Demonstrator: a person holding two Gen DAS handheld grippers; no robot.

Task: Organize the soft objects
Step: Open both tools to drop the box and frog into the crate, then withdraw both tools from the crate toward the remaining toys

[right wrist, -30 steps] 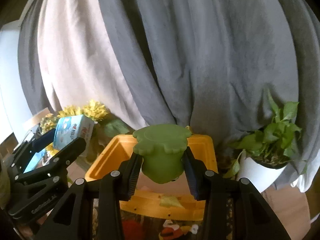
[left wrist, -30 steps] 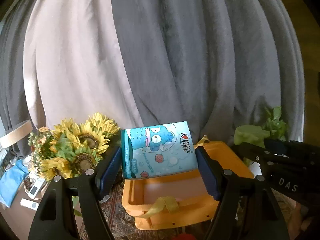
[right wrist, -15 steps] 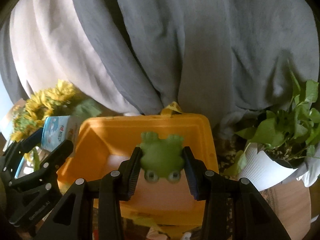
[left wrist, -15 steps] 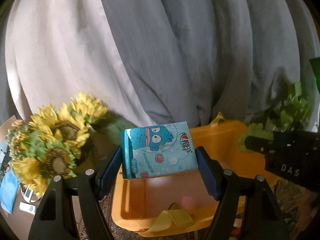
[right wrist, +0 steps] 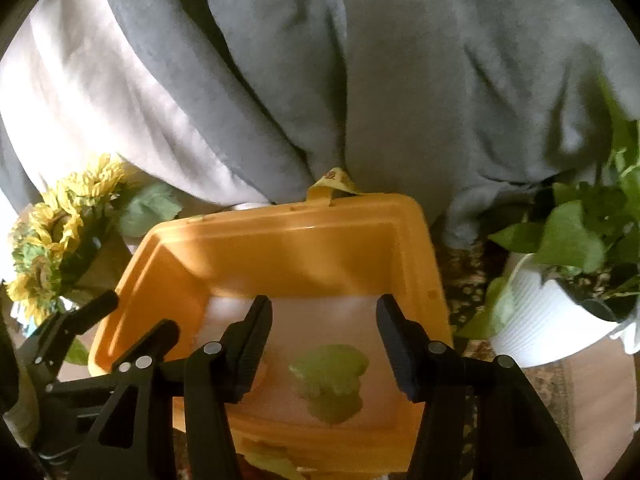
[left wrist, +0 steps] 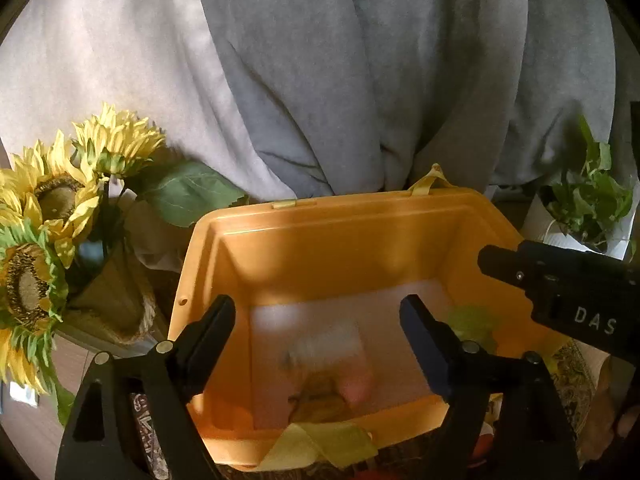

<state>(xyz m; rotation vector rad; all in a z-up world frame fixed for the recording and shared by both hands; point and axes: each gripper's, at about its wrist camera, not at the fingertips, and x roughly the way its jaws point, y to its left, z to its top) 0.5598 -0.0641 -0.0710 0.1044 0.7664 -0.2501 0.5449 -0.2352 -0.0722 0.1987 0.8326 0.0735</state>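
Since the earlier frames, both grippers have released their loads: the tissue pack has left the left gripper and the green frog toy has left the right gripper. Both objects are now inside the orange bin.

Visibility: the tissue pack shows only as a pale motion-blurred patch on the bin floor, its print unreadable. The frog toy is likewise blurred, lying at the bin floor's 6 o'clock in the right wrist view. Other items at the bin's near wall cannot be identified. The sunflowers at 9 o'clock and the potted plant at 3 o'clock are cut by the frame edge.

Pose: both grippers point steeply down over the bin. Both sets of jaws are apart and opening, nothing clamped between them.
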